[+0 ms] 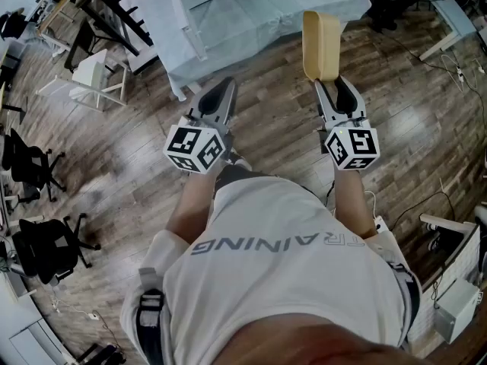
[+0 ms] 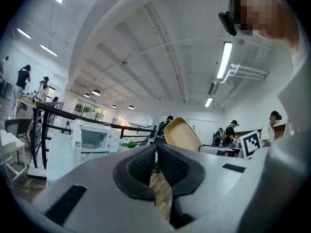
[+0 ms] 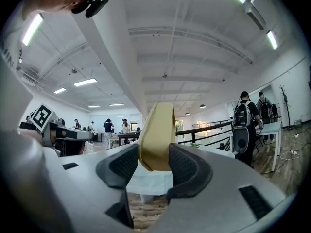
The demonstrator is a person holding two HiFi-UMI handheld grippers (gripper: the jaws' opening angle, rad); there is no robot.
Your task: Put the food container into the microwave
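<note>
At the right gripper (image 1: 332,82): food container (image 1: 320,44) is held upright and edge-on, clamped between the jaws.
Left gripper (image 1: 217,97): jaws are drawn nearly together; nothing is held.
Microwave (image 2: 92,137): seen on the cloth-covered table (image 1: 251,21) ahead, well apart from the container.
Done: container is gripped and clear of any surface.
Left: approach, insertion and release are judged outstanding; door state cannot be told.

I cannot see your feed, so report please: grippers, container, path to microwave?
Left gripper shut, empty. Right gripper shut on the tan shallow food container, held on edge. White microwave ahead on cloth-covered table; nothing seen in the way.
</note>
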